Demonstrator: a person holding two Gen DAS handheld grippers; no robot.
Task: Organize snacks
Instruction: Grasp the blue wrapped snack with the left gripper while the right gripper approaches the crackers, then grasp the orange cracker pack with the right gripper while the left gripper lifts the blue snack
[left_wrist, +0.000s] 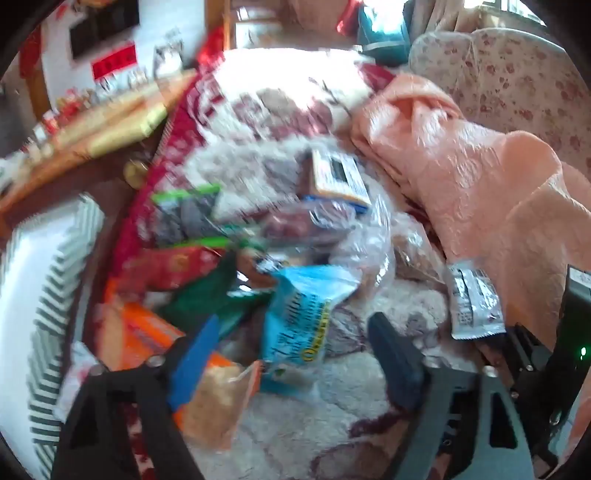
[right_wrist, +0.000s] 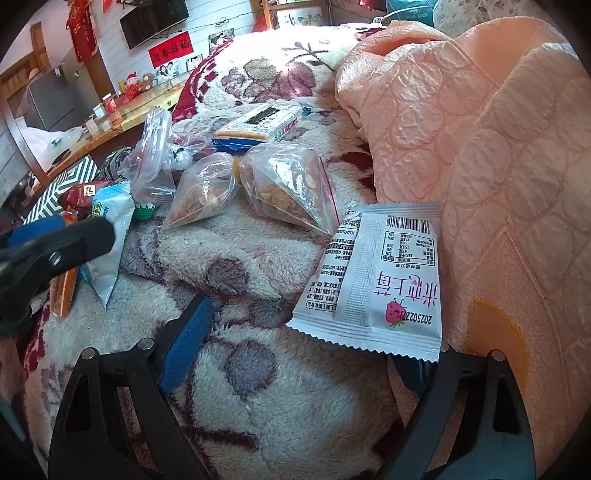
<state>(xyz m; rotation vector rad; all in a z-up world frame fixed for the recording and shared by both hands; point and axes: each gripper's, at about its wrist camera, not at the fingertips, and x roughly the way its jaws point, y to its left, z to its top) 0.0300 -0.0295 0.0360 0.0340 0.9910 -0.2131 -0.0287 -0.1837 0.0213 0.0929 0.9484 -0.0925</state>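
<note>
Two grippers hang spread and empty over snacks strewn on a fleece blanket (right_wrist: 258, 387). The white sachet (right_wrist: 376, 280) lies just ahead of the right gripper (right_wrist: 306, 343), nearer it than the left gripper (left_wrist: 295, 343), long axis running away; its lower corner hides the right finger. The left view is blurred.

A peach quilt (right_wrist: 480, 122) lies bunched on the floral blanket (right_wrist: 258, 387).
</note>
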